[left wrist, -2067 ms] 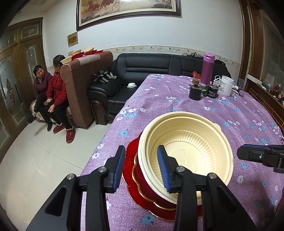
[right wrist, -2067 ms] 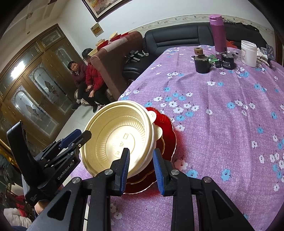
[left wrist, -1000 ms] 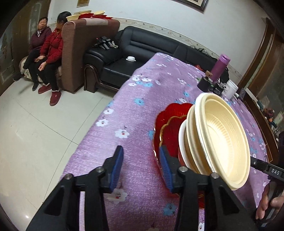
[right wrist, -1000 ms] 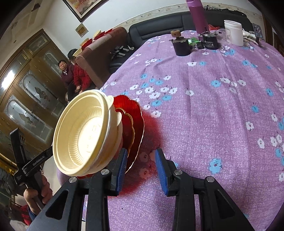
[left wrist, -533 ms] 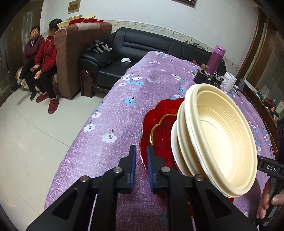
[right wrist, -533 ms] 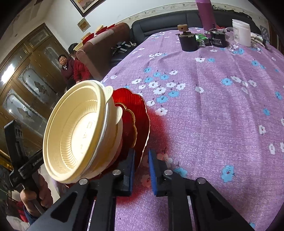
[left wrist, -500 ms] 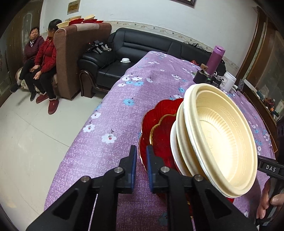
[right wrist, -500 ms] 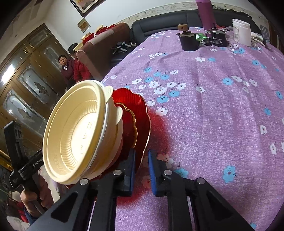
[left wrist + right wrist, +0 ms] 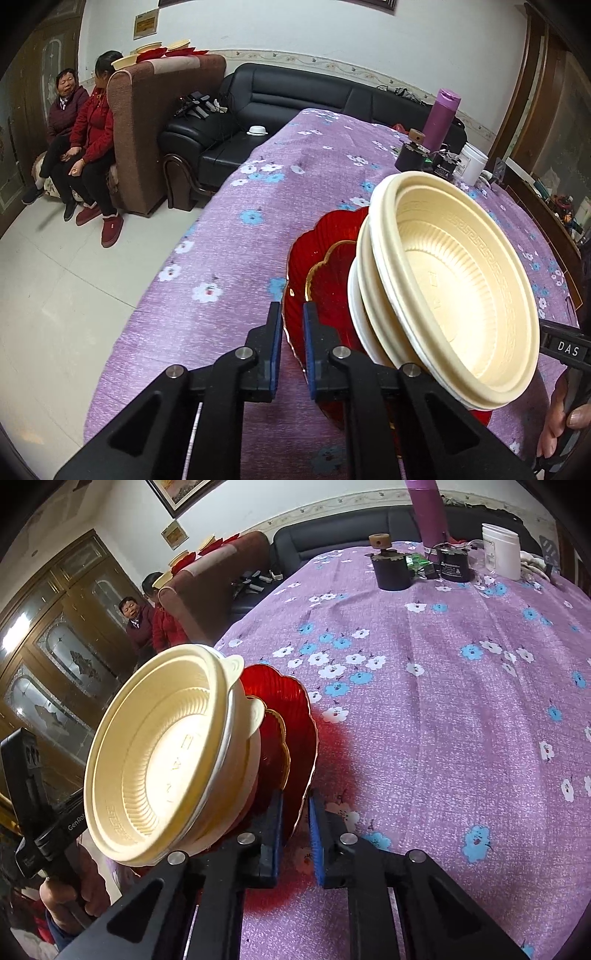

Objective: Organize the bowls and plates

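Note:
A stack of cream plastic bowls [image 9: 454,291] sits on a smaller gold-rimmed red plate [image 9: 328,273], which rests on a large red scalloped plate [image 9: 299,258]. My left gripper [image 9: 292,343] is shut on the near rim of the large red plate. My right gripper [image 9: 295,823] is shut on the opposite rim of the same red plate [image 9: 303,716]. The stack [image 9: 162,760] is held above the purple flowered tablecloth [image 9: 443,709] near its edge. In each wrist view the stack appears tilted.
At the table's far end stand a purple flask [image 9: 441,118], a dark cup with a wooden knob [image 9: 410,155], a black jar [image 9: 452,566] and a white jar [image 9: 500,550]. A black sofa [image 9: 295,103], a brown armchair and two seated people [image 9: 81,136] are to the left.
Both grippers were open around the stack. They moved to opposite rims of the large red plate and closed on it. The stack now shows tilted in both views.

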A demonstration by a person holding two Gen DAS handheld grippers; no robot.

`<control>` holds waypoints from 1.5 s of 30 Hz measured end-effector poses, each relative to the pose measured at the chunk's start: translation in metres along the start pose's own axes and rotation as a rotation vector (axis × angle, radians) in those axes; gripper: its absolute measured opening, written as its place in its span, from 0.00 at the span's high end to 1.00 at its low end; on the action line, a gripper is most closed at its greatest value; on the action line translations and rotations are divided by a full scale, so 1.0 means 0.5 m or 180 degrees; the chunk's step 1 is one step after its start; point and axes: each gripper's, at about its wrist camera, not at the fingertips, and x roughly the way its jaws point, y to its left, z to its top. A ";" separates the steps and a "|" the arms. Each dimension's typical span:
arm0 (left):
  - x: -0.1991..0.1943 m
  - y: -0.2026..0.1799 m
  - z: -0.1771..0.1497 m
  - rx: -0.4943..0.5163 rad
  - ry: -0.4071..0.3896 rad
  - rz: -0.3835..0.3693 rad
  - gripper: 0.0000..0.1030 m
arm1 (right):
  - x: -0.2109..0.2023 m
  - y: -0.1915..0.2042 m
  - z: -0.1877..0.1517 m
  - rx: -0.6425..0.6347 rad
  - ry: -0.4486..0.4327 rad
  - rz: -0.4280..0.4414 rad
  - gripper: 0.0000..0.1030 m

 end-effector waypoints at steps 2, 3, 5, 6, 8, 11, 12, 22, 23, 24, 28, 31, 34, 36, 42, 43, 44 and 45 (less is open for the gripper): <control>0.003 -0.011 0.002 0.0003 0.0004 0.0002 0.91 | -0.009 -0.005 -0.002 0.0008 -0.0029 -0.0012 0.85; 0.005 -0.018 0.003 -0.0006 0.0012 -0.0008 0.91 | -0.014 -0.009 -0.003 0.0020 -0.0042 -0.0020 0.85; 0.009 -0.036 0.007 0.0020 0.0013 -0.0014 0.91 | -0.024 -0.020 -0.005 0.0049 -0.0067 -0.0044 0.85; 0.010 -0.048 0.008 0.0057 0.0006 -0.0005 0.91 | -0.029 -0.027 -0.007 0.0058 -0.0083 -0.0058 0.85; 0.013 -0.077 0.011 0.0107 -0.0004 -0.0019 0.89 | -0.043 -0.043 -0.009 0.0095 -0.0127 -0.0080 0.85; 0.023 -0.125 0.013 0.0174 0.0019 -0.0083 0.87 | -0.074 -0.076 -0.015 0.0183 -0.0224 -0.0138 0.85; 0.027 -0.142 0.016 0.0187 0.0023 -0.0109 0.87 | -0.083 -0.087 -0.016 0.0209 -0.0255 -0.0157 0.85; 0.089 -0.346 0.011 0.0499 0.0173 -0.0258 0.87 | -0.198 -0.252 -0.046 0.0691 -0.0585 -0.0446 0.86; 0.093 -0.369 0.006 0.0546 0.0187 -0.0264 0.87 | -0.207 -0.268 -0.050 0.0742 -0.0614 -0.0470 0.85; 0.095 -0.388 -0.001 0.0588 0.0197 -0.0272 0.85 | -0.215 -0.283 -0.052 0.0783 -0.0637 -0.0491 0.85; 0.097 -0.448 -0.026 0.0744 0.0150 -0.0256 0.81 | -0.253 -0.333 -0.077 0.0894 -0.0740 -0.0655 0.86; 0.092 -0.470 -0.035 0.0801 0.0014 -0.0166 0.80 | -0.260 -0.353 -0.093 0.0929 -0.0770 -0.0702 0.86; 0.092 -0.482 -0.042 0.0836 -0.0088 -0.0059 0.80 | -0.253 -0.359 -0.103 0.0907 -0.0781 -0.0756 0.86; 0.092 -0.484 -0.040 0.0826 -0.0095 -0.0044 0.80 | -0.249 -0.357 -0.104 0.0865 -0.0851 -0.0782 0.86; 0.104 -0.495 -0.033 0.0843 -0.0103 0.0059 0.78 | -0.241 -0.356 -0.101 0.0758 -0.0968 -0.0870 0.86; 0.106 -0.497 -0.032 0.0849 -0.0103 0.0072 0.78 | -0.241 -0.358 -0.100 0.0771 -0.0973 -0.0853 0.86; 0.107 -0.498 -0.032 0.0854 -0.0104 0.0077 0.77 | -0.241 -0.361 -0.099 0.0785 -0.0973 -0.0835 0.86; 0.107 -0.500 -0.032 0.0862 -0.0108 0.0088 0.76 | -0.240 -0.362 -0.098 0.0794 -0.0973 -0.0820 0.85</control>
